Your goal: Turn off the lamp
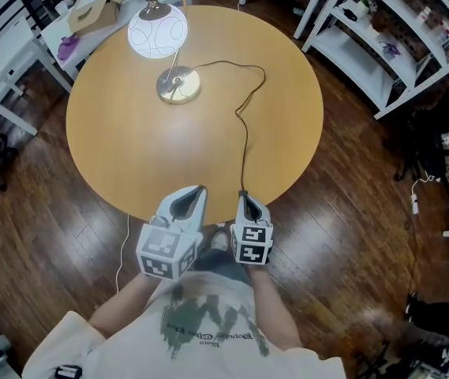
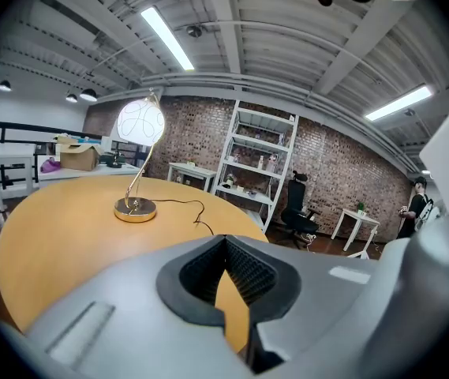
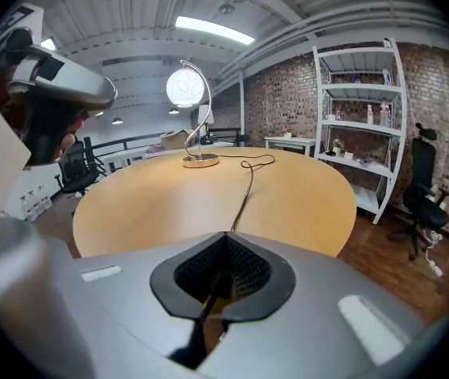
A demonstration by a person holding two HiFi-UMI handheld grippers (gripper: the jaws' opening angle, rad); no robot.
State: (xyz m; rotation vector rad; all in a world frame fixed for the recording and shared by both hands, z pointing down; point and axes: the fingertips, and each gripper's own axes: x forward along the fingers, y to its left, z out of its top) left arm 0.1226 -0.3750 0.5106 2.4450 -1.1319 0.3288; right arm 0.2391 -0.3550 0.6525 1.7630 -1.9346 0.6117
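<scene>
A lamp stands at the far side of the round wooden table (image 1: 114, 148). Its globe shade (image 1: 157, 31) glows above a brass base (image 1: 178, 85). The shade (image 2: 140, 122) and base (image 2: 135, 209) show far off in the left gripper view, and the shade (image 3: 185, 88) also in the right gripper view. A black cord (image 1: 244, 133) runs from the base to the table's near edge. My left gripper (image 1: 199, 189) hangs shut over that edge, holding nothing. My right gripper (image 1: 243, 197) is shut beside it; the cord (image 3: 248, 188) reaches its tips and passes beneath.
White shelving (image 1: 382, 46) stands to the right of the table. White side tables with a cardboard box (image 1: 94, 10) sit behind the lamp at the far left. A black office chair (image 2: 297, 212) is off to the right. Dark wood floor surrounds the table.
</scene>
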